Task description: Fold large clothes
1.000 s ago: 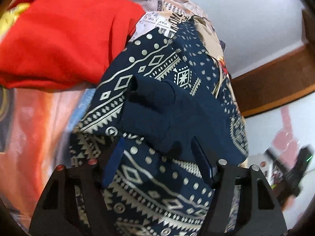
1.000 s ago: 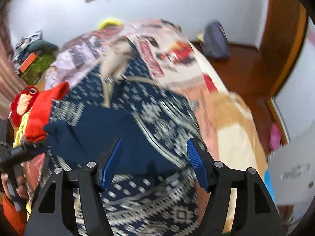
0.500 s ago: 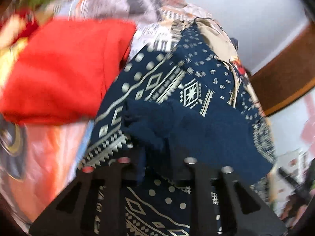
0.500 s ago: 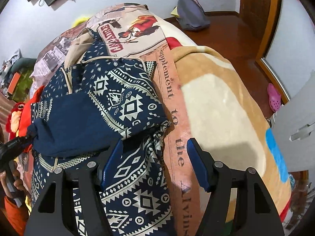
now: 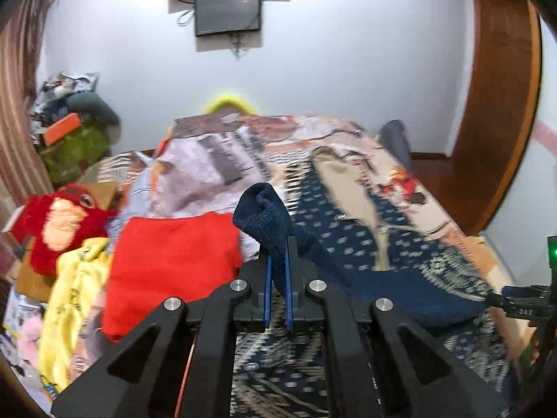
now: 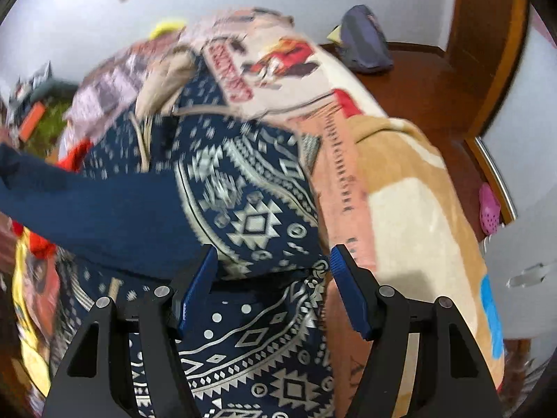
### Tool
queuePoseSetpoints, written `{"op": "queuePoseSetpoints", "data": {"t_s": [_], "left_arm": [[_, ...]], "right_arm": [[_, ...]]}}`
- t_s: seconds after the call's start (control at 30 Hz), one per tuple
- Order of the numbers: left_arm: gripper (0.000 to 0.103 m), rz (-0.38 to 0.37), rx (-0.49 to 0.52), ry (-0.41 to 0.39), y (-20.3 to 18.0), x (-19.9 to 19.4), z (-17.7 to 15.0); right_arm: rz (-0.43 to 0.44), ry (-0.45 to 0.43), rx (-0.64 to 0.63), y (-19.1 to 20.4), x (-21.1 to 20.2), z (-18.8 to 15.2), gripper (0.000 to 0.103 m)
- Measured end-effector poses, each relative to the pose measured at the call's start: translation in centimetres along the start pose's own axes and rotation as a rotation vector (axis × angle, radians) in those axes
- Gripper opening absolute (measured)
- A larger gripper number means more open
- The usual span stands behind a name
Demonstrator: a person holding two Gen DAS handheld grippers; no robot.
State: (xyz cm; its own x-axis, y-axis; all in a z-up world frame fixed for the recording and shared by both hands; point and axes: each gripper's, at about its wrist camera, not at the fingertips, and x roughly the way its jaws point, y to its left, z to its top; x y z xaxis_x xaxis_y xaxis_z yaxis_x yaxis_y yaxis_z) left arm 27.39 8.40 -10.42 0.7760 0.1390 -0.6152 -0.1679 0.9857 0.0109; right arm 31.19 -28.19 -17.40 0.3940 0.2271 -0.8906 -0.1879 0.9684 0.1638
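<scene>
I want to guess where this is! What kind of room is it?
Most likely a bedroom: a bed under a printed blanket, a red stuffed toy beside it, and a screen on the wall.

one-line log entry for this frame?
left gripper: shut on navy cuff | right gripper: open over patterned hoodie | fold: not done

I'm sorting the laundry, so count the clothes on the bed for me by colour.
Navy patterned: 1, the hoodie, its sleeve pinched in the left hand-held gripper
Red: 1, the top
Yellow: 1, the garment
Total: 3
</scene>
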Motion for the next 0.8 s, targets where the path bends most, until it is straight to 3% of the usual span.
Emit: {"op": "queuePoseSetpoints", "data": {"t_s": [0.17,0.23,0.3,0.37,0.47,0.5,0.63,0.8], "left_arm": [[0.005,0.029,-0.025,0.205,2.7,5.0,-4.2],[0.006,0.063,-0.019,0.306,3.6,7.3,-6.8],[0.014,0.064,-0.039,0.414,4.6,9.2,-9.5],[0.019,0.046,-0.077,0.453,5.2,9.6,-11.0],[0.042,0.068,-0.098,0.438,6.1,8.8,-11.5],[0.045,0.082,-0.097,0.425,6.4,8.3,-11.3],[0.046,0.089,-0.104,0.405,7.2,7.0,-10.0],[0.053,0.06,-0.085,0.318,7.2,5.3,-6.4]], "right_arm": [[-0.046,0.074,-0.07,1.4,2.9,-1.2,0.064],[-0.07,0.08,-0.095,1.6,3.4,-1.5,0.069],[-0.08,0.091,-0.11,1.6,3.8,-1.7,0.07],[-0.08,0.102,-0.109,1.6,3.9,-1.7,0.071],[-0.074,0.111,-0.098,1.6,3.7,-1.5,0.071],[-0.074,0.11,-0.09,1.6,3.5,-1.4,0.071],[-0.065,0.093,-0.072,1.9,2.7,-0.5,0.071],[-0.037,0.009,-0.09,3.0,-0.1,1.9,0.071]]}}
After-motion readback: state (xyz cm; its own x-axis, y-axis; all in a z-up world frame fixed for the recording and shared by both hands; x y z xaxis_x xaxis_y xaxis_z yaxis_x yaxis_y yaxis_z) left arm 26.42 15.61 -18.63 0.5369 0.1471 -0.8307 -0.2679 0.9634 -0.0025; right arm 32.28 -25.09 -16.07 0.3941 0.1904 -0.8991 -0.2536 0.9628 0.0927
